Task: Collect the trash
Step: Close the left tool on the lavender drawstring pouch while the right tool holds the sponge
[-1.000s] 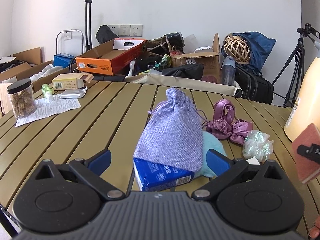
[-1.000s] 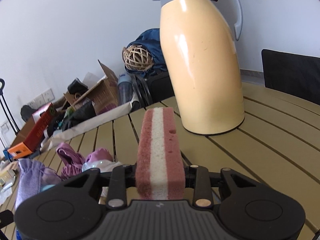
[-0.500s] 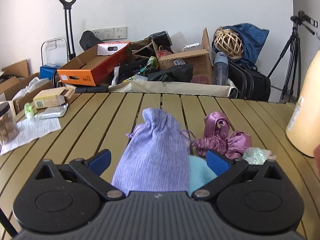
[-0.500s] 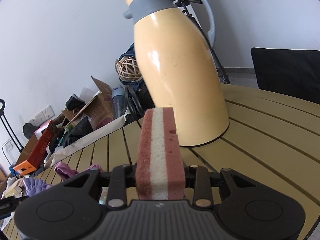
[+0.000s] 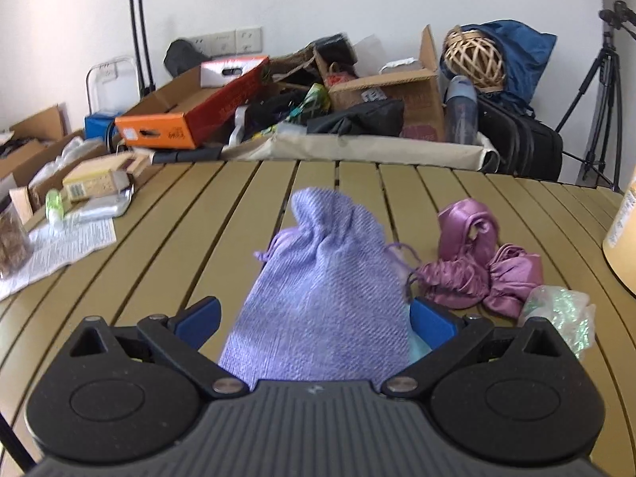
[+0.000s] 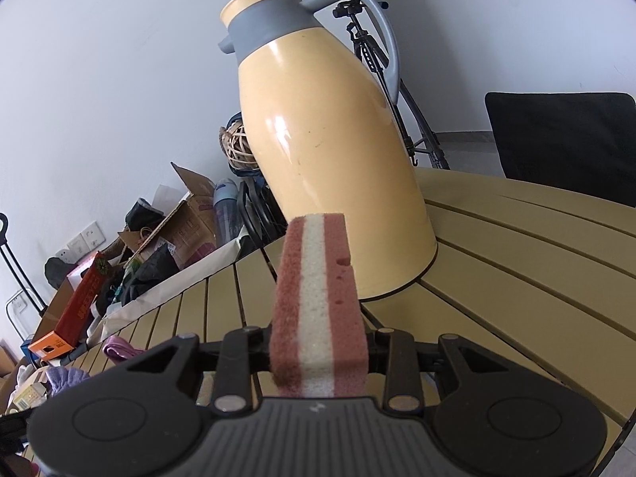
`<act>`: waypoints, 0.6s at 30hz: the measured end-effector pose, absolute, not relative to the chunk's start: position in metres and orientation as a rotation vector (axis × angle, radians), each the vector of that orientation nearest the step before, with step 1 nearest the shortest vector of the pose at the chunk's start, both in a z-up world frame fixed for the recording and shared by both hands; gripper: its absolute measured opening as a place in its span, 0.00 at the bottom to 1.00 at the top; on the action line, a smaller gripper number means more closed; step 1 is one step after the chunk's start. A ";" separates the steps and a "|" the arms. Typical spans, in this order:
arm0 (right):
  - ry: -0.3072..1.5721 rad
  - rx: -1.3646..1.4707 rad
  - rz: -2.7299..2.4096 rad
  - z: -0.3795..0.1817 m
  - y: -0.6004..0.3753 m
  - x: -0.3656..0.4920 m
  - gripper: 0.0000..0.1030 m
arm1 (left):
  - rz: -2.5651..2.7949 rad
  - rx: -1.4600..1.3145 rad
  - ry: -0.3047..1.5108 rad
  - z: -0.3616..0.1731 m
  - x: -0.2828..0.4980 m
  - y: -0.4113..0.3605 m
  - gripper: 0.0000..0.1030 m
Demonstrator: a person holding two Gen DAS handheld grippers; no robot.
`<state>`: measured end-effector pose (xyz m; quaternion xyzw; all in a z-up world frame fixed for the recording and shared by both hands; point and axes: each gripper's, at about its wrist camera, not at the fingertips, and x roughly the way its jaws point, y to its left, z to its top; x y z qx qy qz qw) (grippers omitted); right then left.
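In the left wrist view a lavender drawstring pouch (image 5: 326, 278) lies on the slatted olive table (image 5: 190, 238). My left gripper (image 5: 314, 320) is open, with its blue pads on either side of the pouch's lower half and a gap at the left pad. A teal item (image 5: 416, 345) peeks out under the pouch by the right pad. Pink satin pouches (image 5: 481, 270) and a crumpled clear wrapper (image 5: 560, 314) lie to the right. My right gripper (image 6: 318, 342) is shut on a pink-and-white sponge (image 6: 316, 298) held upright above the table.
A tall cream thermos jug (image 6: 330, 151) stands close behind the sponge. A printed leaflet (image 5: 59, 250), a jar (image 5: 12, 238) and a small carton (image 5: 95, 185) sit at the table's left. Boxes, bags and a tripod (image 5: 604, 91) crowd the floor beyond the far edge.
My left gripper has moved forward over the lavender pouch, so the blue packet under it is out of sight. The right gripper rolled and shifted, still gripping the sponge, with the whole jug now in view.
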<state>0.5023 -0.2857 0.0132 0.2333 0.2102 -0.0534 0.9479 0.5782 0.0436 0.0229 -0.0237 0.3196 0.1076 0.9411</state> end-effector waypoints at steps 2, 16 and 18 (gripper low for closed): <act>0.426 0.478 -0.110 0.013 -0.287 0.502 0.29 | 0.214 -0.077 0.666 0.018 0.579 0.049 1.00; 0.421 0.496 -0.098 0.017 -0.290 0.497 0.29 | 0.131 -0.226 0.646 0.015 0.565 0.065 0.64; 0.418 0.498 -0.096 0.018 -0.290 0.496 0.29 | 0.122 -0.222 0.639 0.016 0.562 0.064 0.56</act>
